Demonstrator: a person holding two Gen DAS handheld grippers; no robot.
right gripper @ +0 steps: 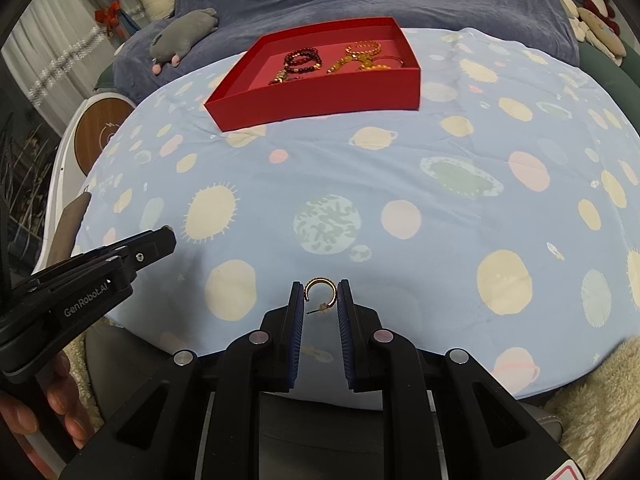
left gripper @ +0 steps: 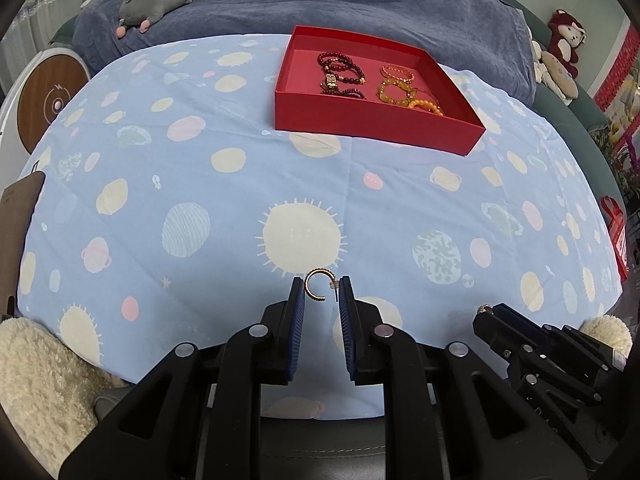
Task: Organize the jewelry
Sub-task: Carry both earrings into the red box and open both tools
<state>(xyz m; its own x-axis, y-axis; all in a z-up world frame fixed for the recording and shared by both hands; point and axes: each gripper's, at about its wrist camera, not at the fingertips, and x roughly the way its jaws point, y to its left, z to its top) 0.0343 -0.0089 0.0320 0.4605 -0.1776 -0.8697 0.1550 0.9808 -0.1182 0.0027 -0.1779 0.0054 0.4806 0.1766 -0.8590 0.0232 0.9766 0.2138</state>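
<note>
Each gripper holds one gold hoop earring. In the left wrist view the left hoop point(left gripper: 318, 285) sits low at centre, pinched between the pads of the left gripper point(left gripper: 321, 292), jaws nearly closed on it. In the right wrist view the right hoop point(right gripper: 320, 289) sits likewise in the right gripper point(right gripper: 320, 294), jaws nearly closed, its post pointing left below the ring. Both hoops appear to hang clear of the cloth point(left gripper: 224, 152).

The red box point(left gripper: 376, 128) lies well apart, in the upper middle of both views. Inside it, dark red bracelets point(left gripper: 340, 68) lie on the left side and amber bracelets point(left gripper: 400, 88) on the right.

By my reading the bracelets are already sorted by colour and the earring pair is the last piece: picked up, not yet carried to the box. No other loose jewelry shows on the cloth.

The box's near wall hides part of its floor, so free space there is uncertain. Whether each hoop keeps its back clasp is too small to tell. A hand point(right gripper: 48, 412) is cut off at the lower left of the right wrist view.
</note>
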